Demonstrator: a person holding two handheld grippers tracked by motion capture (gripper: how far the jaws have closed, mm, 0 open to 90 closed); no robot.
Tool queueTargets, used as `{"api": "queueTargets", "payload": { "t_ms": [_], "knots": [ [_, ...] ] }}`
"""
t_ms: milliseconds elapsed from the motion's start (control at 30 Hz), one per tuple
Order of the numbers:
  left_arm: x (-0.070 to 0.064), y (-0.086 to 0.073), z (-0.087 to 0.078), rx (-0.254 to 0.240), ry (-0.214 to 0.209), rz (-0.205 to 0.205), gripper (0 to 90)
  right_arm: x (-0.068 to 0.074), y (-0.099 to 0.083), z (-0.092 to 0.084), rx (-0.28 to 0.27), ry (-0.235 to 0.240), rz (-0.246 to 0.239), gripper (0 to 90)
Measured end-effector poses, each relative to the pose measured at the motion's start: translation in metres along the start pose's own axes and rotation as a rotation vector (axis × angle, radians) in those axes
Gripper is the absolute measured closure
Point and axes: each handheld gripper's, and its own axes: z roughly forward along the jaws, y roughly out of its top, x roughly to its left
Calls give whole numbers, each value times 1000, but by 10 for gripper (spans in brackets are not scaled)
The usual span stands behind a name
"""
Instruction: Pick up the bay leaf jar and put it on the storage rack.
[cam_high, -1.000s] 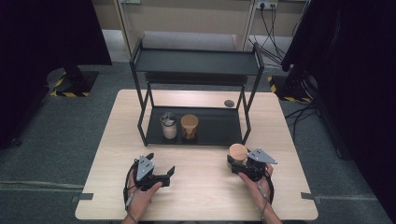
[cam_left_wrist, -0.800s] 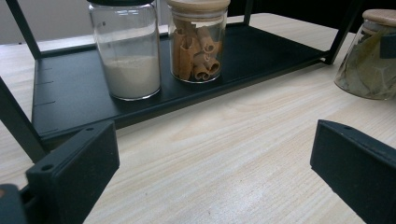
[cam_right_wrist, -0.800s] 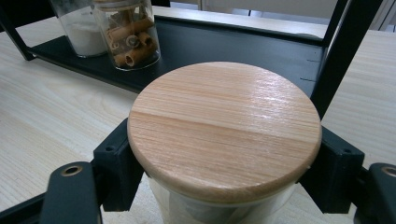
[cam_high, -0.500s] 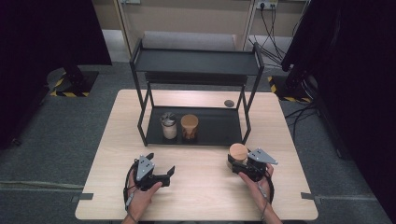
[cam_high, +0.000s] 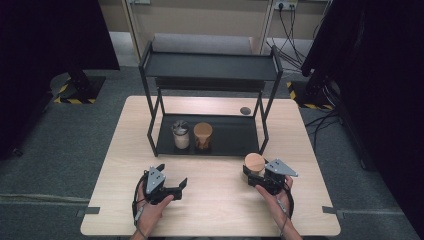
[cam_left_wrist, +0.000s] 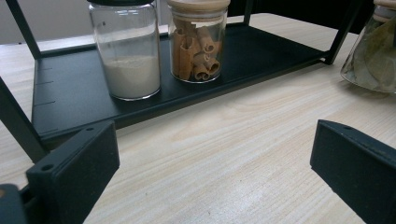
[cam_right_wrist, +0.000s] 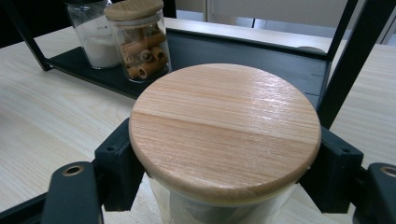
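Glass walls under a wooden lid make the jar (cam_right_wrist: 224, 135) slippery, and we note that the right hand-held gripper (cam_high: 256, 176) has its jaws closed on it just below the lid, the jar standing on the desk (cam_high: 215, 210) just in front of the rack (cam_high: 210, 145). If we tilt on lifting, the jar may slide out, or strike the rack post (cam_right_wrist: 348, 60) beside it. The left hand-held gripper (cam_high: 172, 181) rests on the desk, jaws wide apart and empty.

Pale wood lid (cam_right_wrist: 224, 130), black rack (cam_high: 210, 67), white powder jar (cam_left_wrist: 126, 56), seemingly brown cinnamon rolls (cam_left_wrist: 196, 53)
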Motion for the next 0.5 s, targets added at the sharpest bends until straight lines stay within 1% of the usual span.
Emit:
{"api": "queueTargets", "payload": {
  "t_ms": [500],
  "knots": [
    [0, 0, 0, -1, 0, -2, 9, 2, 8, 4, 0, 22, -17, 260]
  ]
}}
